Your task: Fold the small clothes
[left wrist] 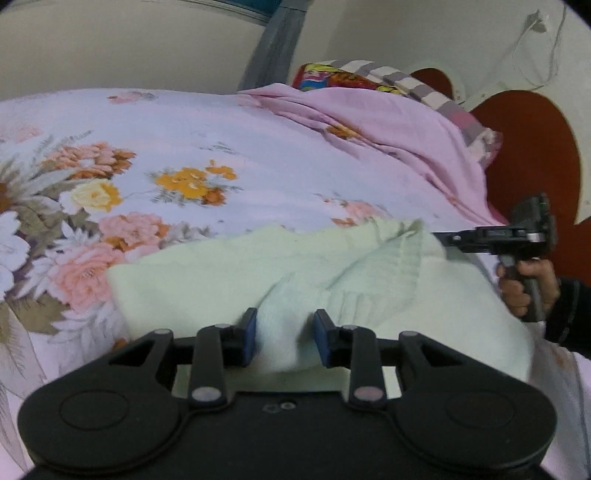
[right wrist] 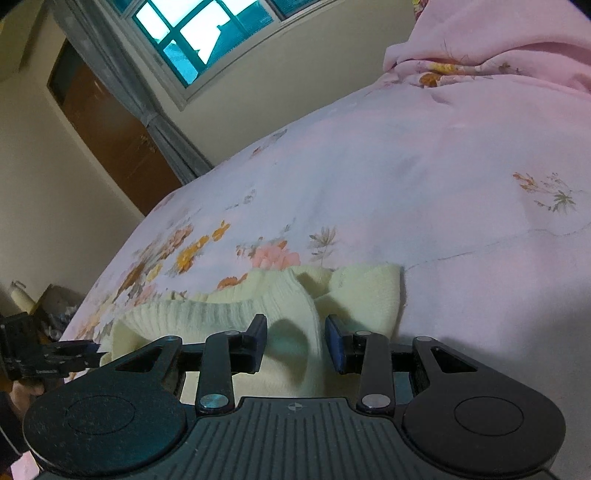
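Observation:
A pale green knitted garment [left wrist: 207, 273] lies rumpled on a floral bedsheet [left wrist: 258, 140]. My left gripper [left wrist: 285, 339] has its blue pads shut on a bunched fold at the garment's near edge. In the left wrist view my right gripper [left wrist: 441, 238], held by a hand [left wrist: 528, 284], meets the garment's right side. In the right wrist view the same garment [right wrist: 365, 291] shows a ribbed ridge pinched between the pads of my right gripper [right wrist: 296, 343]. My left gripper [right wrist: 94, 350] reaches the garment's far left edge there.
A crumpled pink blanket [left wrist: 388, 122], colourful pillows [left wrist: 332, 77] and a red headboard [left wrist: 535, 147] sit at the bed's far right. A window [right wrist: 192, 29], a grey curtain [right wrist: 162, 122] and a wooden door [right wrist: 110, 140] stand beyond the bed.

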Demonstrator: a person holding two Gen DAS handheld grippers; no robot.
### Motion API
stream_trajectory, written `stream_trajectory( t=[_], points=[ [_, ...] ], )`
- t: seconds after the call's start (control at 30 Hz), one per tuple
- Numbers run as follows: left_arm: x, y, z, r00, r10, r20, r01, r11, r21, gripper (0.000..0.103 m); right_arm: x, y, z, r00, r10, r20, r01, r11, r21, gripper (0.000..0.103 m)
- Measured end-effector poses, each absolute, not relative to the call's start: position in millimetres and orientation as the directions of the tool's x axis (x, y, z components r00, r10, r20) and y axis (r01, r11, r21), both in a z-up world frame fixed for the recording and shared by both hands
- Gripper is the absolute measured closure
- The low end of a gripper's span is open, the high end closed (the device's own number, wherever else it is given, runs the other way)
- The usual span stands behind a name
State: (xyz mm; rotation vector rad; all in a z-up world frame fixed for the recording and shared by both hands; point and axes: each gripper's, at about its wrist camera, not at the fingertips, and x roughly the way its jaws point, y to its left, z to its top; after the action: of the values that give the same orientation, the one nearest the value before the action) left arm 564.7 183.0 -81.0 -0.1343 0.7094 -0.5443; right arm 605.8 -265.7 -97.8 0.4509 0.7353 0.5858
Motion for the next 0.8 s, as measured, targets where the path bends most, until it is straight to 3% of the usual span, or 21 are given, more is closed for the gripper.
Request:
stream_trajectory(
  t=[0.07, 0.13, 0.3, 0.37, 0.43, 0.47, 0.5, 0.67, 0.8],
  points=[
    [563.2, 184.3, -79.8, 0.670, -0.500, -0.549, 0.416, 0.865, -0.281, 0.090, 604.1, -264.7, -94.7, 0.603, 0.627, -0.493, -0.346, 0.762, 0.547, 0.100],
    [561.3, 187.8, -77.2, 0.708, -0.493, -0.505, 0.402, 0.870, -0.285, 0.097, 601.6, -263.8, -91.2, 0.611, 0.635, -0.473, -0.374, 0.758, 0.535, 0.100],
    [556.8, 209.2, -67.5, 0.838, -0.415, -0.356, 0.302, 0.894, -0.332, 0.098, 595.1, -271.0, -78.7, 0.685, 0.620, -0.384, -0.383, 0.754, 0.534, 0.100],
    [564.6, 215.6, -69.6, 0.870, -0.310, -0.383, 0.197, 0.931, -0.306, 0.098, 598.4, -272.1, -81.3, 0.709, 0.575, -0.408, -0.339, 0.785, 0.518, 0.100],
    [577.1, 221.2, -77.7, 0.854, -0.238, -0.463, 0.109, 0.951, -0.288, 0.102, 604.3, -269.3, -92.0, 0.690, 0.555, -0.464, -0.304, 0.805, 0.510, 0.100],
    [581.3, 224.3, -83.0, 0.834, -0.240, -0.498, 0.091, 0.948, -0.304, 0.098, 605.2, -265.6, -97.2, 0.676, 0.547, -0.493, -0.299, 0.816, 0.495, 0.100],
    [580.8, 225.4, -85.5, 0.826, -0.245, -0.508, 0.087, 0.945, -0.316, 0.085, 605.7, -263.7, -101.2, 0.666, 0.547, -0.507, -0.292, 0.817, 0.497, 0.100],
    [561.9, 219.3, -79.0, 0.836, -0.319, -0.447, 0.173, 0.925, -0.338, 0.051, 603.1, -272.5, -103.2, 0.688, 0.544, -0.479, -0.269, 0.805, 0.528, 0.100],
    [575.0, 203.2, -84.9, 0.798, -0.327, -0.506, 0.201, 0.936, -0.288, 0.054, 605.0, -270.3, -104.6, 0.684, 0.549, -0.481, -0.284, 0.807, 0.517, 0.100]
  ],
)
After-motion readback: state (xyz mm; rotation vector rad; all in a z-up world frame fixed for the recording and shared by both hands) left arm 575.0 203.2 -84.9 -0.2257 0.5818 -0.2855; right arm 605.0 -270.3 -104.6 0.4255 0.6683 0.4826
